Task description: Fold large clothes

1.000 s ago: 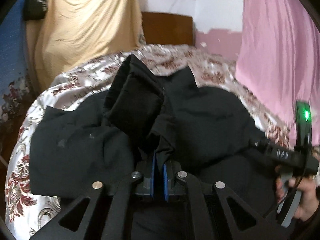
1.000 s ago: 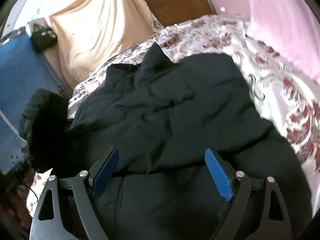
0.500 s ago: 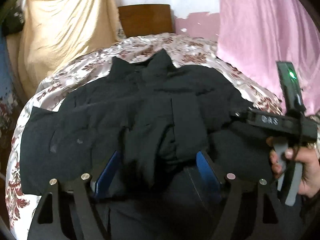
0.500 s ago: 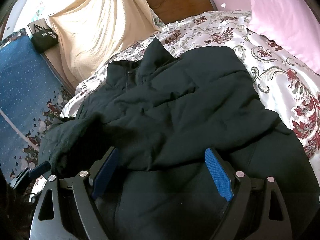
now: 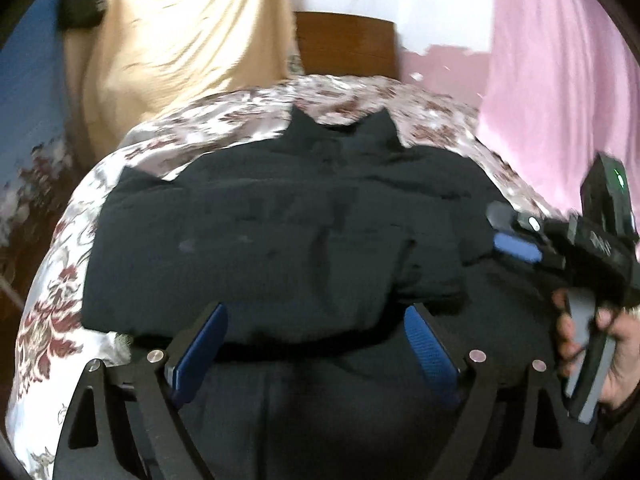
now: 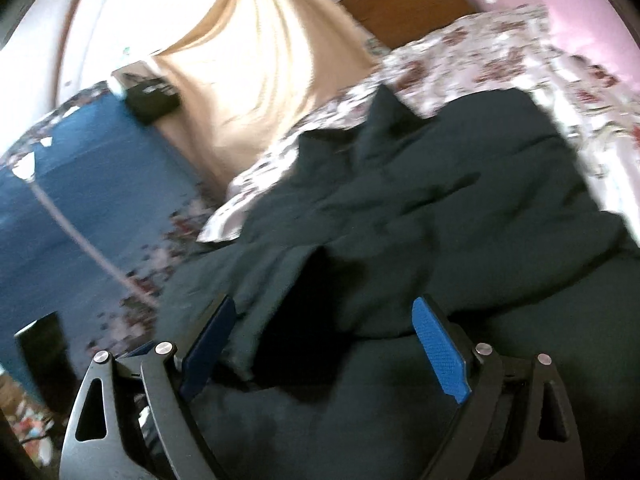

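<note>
A large black jacket lies spread on the floral bedspread, collar toward the headboard, with a sleeve folded across its front. It also shows in the right wrist view. My left gripper is open and empty, low over the jacket's near part. My right gripper is open and empty over the jacket's near left part, where a sleeve opening gapes. The right gripper also shows in the left wrist view, held in a hand at the right edge.
A wooden headboard stands at the far end of the bed. A yellow cloth hangs at the back left and a pink curtain at the right. A blue patterned surface with a black box lies left of the bed.
My left gripper opened and let go of the sleeve, which now lies folded across the jacket front. The right gripper stayed open and swung left over the jacket.
</note>
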Demonstrator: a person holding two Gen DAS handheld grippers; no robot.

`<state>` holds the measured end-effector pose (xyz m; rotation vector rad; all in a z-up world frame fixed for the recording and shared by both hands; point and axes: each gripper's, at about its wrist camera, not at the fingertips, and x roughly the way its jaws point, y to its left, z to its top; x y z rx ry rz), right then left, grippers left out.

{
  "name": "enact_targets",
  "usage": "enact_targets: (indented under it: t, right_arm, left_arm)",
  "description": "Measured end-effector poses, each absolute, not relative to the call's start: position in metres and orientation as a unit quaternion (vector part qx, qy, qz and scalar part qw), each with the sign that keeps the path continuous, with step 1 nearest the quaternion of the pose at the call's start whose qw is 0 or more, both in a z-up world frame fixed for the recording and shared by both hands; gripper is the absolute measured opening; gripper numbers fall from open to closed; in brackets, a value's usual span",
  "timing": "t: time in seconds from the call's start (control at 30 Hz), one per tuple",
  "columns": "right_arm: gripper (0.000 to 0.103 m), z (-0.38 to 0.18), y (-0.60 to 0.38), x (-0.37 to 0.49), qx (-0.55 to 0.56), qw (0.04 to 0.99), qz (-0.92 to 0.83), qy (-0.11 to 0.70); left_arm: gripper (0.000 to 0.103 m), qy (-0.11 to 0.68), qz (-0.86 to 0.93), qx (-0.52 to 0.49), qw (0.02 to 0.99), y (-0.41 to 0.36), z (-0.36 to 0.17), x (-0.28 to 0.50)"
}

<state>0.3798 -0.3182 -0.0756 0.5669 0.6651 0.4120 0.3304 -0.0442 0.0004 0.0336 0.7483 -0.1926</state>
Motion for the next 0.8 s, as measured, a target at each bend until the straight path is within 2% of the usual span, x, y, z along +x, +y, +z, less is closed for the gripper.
enact_targets:
  t: [0.37,0.57,0.6,0.67,0.7,0.77,0.8]
  right_arm:
    - [0.086,-0.081,-0.256,0.398,0.230,0.859,0.222,0.401]
    - [0.070,-0.093,-0.241,0.400,0.229,0.851,0.198,0.428]
    - [0.065,-0.095,-0.240,0.399,0.230,0.852,0.190,0.430]
    - [0.049,-0.095,-0.237,0.397,0.233,0.855,0.178,0.427]
    - [0.035,-0.094,-0.237,0.395,0.237,0.856,0.172,0.425]
    - [0.021,-0.088,-0.239,0.392,0.238,0.860,0.165,0.421]
    - [0.009,-0.082,-0.239,0.390,0.235,0.864,0.159,0.415]
  left_arm:
    - [0.090,0.354,-0.021,-0.013,0.935,0.000,0.010,0.340]
    - [0.090,0.342,0.000,-0.027,0.939,0.019,0.015,0.341]
    - [0.090,0.340,0.005,-0.032,0.940,0.023,0.017,0.340]
    - [0.090,0.336,0.018,-0.044,0.941,0.036,0.019,0.341]
    - [0.090,0.334,0.028,-0.052,0.941,0.044,0.021,0.342]
    - [0.090,0.330,0.050,-0.068,0.940,0.062,0.022,0.343]
    - [0.090,0.327,0.059,-0.077,0.940,0.071,0.023,0.343]
